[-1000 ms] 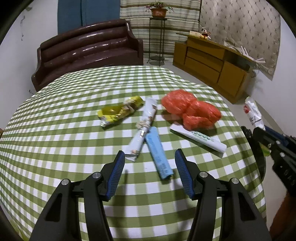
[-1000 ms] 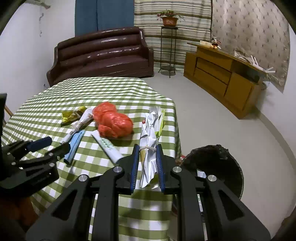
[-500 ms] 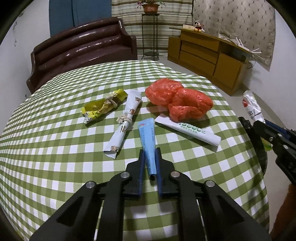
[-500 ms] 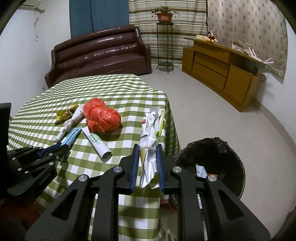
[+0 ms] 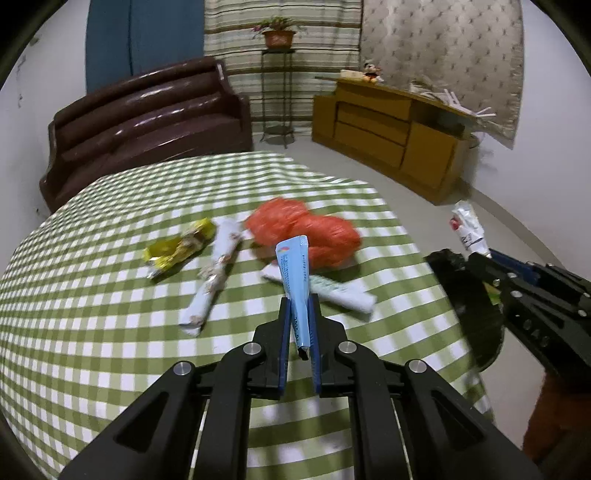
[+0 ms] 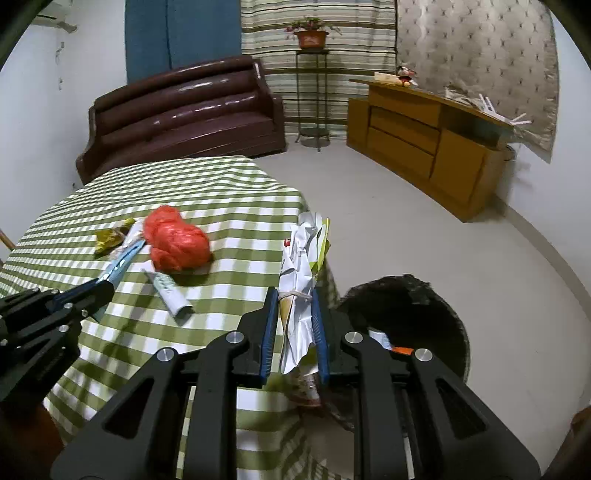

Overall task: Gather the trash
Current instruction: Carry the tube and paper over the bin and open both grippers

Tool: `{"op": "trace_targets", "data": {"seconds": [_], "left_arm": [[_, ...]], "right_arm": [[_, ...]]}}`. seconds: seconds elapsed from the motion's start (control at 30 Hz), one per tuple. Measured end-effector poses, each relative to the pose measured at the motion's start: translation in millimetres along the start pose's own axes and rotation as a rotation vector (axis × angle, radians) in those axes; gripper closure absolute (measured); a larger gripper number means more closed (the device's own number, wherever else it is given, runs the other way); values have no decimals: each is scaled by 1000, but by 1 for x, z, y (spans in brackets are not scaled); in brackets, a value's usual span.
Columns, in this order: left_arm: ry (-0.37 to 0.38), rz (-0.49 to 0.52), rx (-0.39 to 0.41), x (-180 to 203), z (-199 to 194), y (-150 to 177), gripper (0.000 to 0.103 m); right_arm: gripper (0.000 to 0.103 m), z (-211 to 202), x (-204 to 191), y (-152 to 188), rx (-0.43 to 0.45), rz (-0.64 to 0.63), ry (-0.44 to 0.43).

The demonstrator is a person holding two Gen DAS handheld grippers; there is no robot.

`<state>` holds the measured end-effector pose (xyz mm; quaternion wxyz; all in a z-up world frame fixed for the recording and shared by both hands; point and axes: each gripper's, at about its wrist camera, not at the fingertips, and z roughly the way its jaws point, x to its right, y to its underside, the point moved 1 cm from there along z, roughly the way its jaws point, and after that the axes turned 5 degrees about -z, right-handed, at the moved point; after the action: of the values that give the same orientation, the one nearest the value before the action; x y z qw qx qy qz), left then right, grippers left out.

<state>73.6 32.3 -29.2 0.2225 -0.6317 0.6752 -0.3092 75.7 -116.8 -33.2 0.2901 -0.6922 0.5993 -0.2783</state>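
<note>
- The left gripper (image 5: 299,325) is closed tight on a blue wrapper (image 5: 295,277). The wrapper sticks up between the blue pads, lifted off the table (image 5: 92,332).
- From the right wrist view, the blue wrapper (image 6: 122,262) points up and away from the left gripper (image 6: 107,284), above the green and white checked cloth.
- The right gripper (image 6: 293,325) is closed on a white crumpled wrapper (image 6: 299,266) with a string tied round it. A bit of green shows along one side of the wrapper.
- In the left wrist view the right gripper (image 5: 484,258) is at the right edge, past the table, with the white wrapper (image 5: 467,229) poking up from it.
- A black bin (image 6: 413,310) stands on the floor just beside the table edge. The right gripper is near it, over the table corner. A little trash shows inside the bin.
- Still lying on the table: a red bag (image 5: 303,230), a yellow wrapper (image 5: 177,249), a long white wrapper (image 5: 214,280) and a white tube (image 5: 340,291).
- The white tube lies just in front of the red bag, and the yellow wrapper is beside the long white one.
- Behind the table are a brown sofa (image 5: 144,122), a wooden cabinet (image 5: 391,129) and a plant (image 5: 277,33) on a thin stand.
</note>
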Motion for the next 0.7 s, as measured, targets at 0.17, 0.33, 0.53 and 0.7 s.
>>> {"op": "trace_targets", "data": {"seconds": [0.17,0.33,0.53,0.7], "left_arm": [[54,39,10,28,3,-5,93],[113,89,14,58,10,-8,93],[153,134,25,89,19,-10,93],[162,156,24,107,30,-13,93]], "right_arm": [[85,-2,21,6,-15,31,45],[85,-1,38,12,-26,52,82],[85,0,58,22,-43,84,127],[85,-1,73,25,-46,110,153]]}}
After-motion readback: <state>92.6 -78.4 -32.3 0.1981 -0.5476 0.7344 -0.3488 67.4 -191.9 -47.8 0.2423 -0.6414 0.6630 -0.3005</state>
